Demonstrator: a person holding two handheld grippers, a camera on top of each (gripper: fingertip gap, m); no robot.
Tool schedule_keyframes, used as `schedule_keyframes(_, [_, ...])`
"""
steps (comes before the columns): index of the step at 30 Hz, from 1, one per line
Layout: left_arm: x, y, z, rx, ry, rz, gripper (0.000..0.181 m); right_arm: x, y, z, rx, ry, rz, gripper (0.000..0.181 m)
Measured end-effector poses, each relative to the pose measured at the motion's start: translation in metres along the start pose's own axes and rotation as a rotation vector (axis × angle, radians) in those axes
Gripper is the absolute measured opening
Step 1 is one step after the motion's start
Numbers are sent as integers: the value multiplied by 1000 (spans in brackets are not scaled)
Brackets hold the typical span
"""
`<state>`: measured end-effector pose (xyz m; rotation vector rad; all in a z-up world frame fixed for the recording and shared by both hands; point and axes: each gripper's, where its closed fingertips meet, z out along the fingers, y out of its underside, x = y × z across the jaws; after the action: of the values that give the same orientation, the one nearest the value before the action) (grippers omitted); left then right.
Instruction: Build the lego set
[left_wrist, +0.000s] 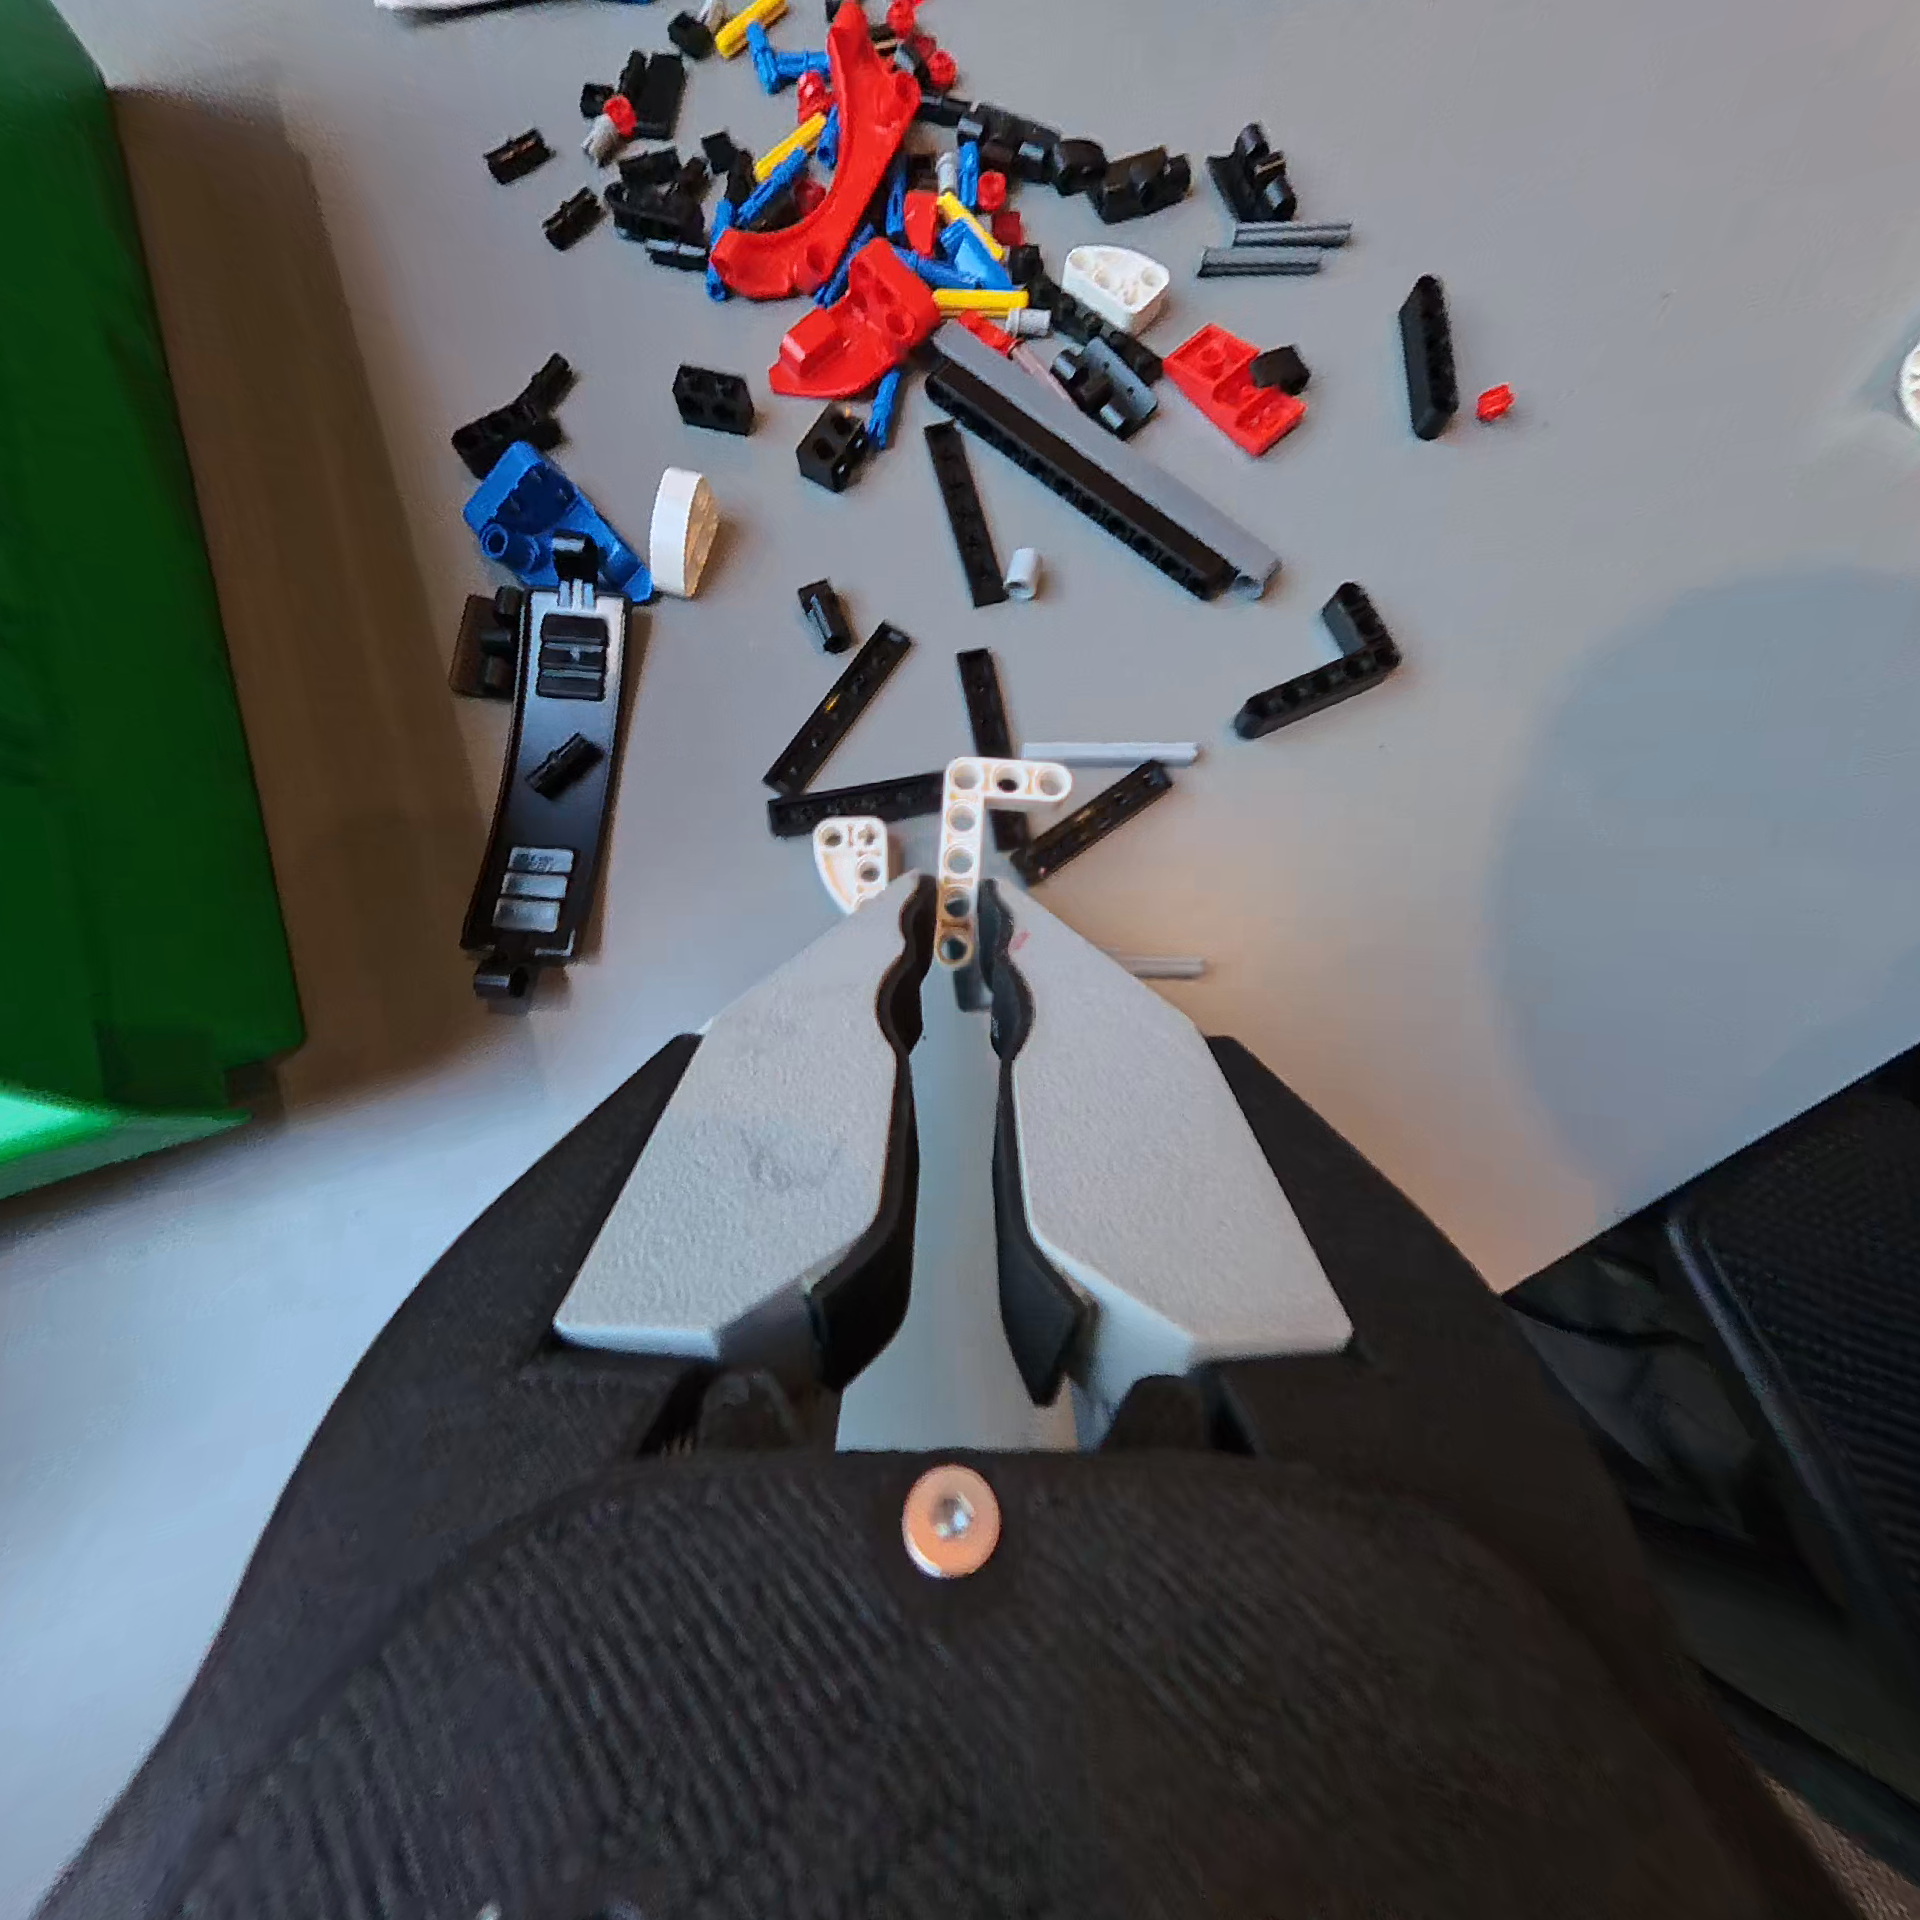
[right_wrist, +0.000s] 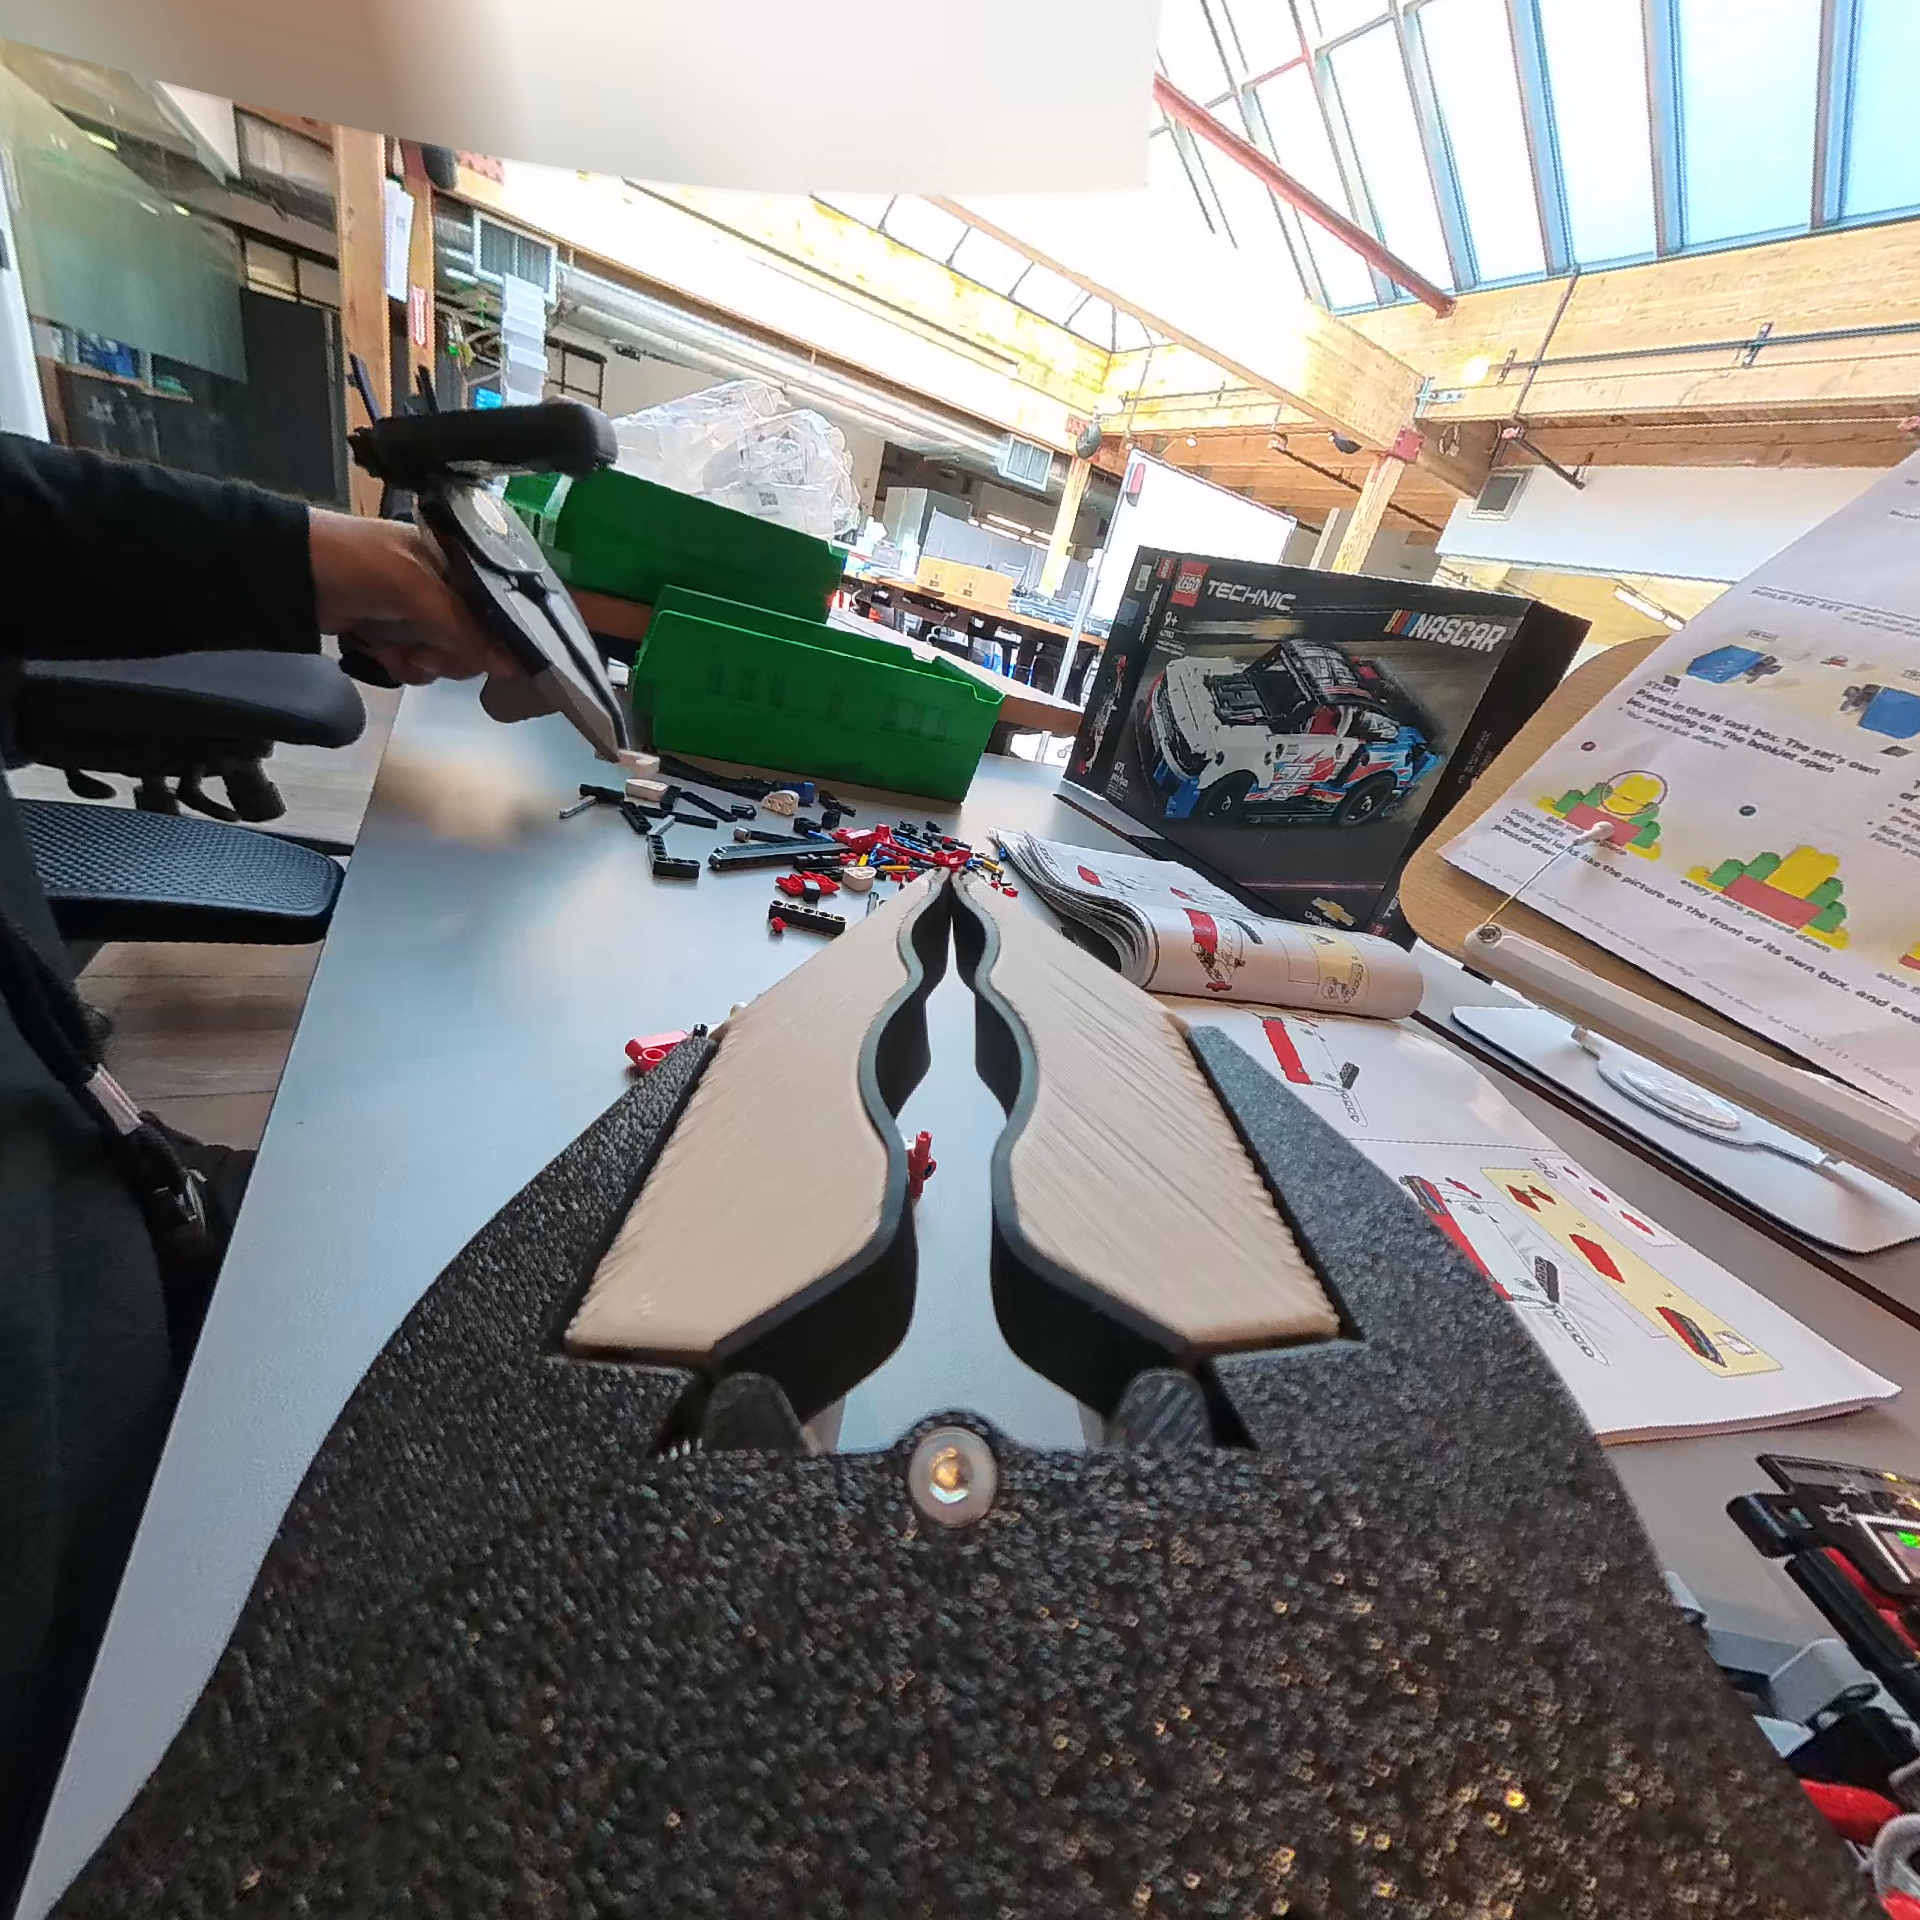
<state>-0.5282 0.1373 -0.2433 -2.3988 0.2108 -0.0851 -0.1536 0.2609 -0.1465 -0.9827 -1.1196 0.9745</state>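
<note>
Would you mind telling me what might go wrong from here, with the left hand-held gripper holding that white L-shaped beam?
1. The left hand-held gripper pinches only one end of the white L-shaped beam, so it may pivot or slip.
2. Black beams lie close below; lowering could scatter them.
3. The right hand-held gripper is shut and empty, so it gives no support.

Print covered the box (right_wrist: 1309, 727) standing on the worktop (right_wrist: 468, 987), and the propped sheet (right_wrist: 1714, 769), the booklet (right_wrist: 1226, 935) and open pages (right_wrist: 1538, 1247) carried writing too.

Skylit timber-beamed hall (right_wrist: 1351, 343), grey table (right_wrist: 436, 1039), office chair (right_wrist: 177, 873)
</note>
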Motion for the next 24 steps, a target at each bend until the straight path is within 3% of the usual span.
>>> schedule_keyframes(6, [48, -53, 14, 81, 76, 112, 5, 0, 1, 1, -4, 0, -5, 0])
schedule_keyframes(14, [158, -147, 95, 139, 346, 277, 5, -1, 1, 0, -8, 7, -22, 0])
schedule_keyframes(17, [190, -157, 129, 83, 382, 348, 5, 0, 1, -1, -8, 17, -27, 0])
schedule_keyframes(20, [203, -146, 162, -12, 381, 387, 4, 2, 0, -2, -4, 21, -17, 0])
schedule_keyframes(24, [209, -147, 164, 7, 417, 365, 11, 3, -1, -3, 3, 19, -4, 0])
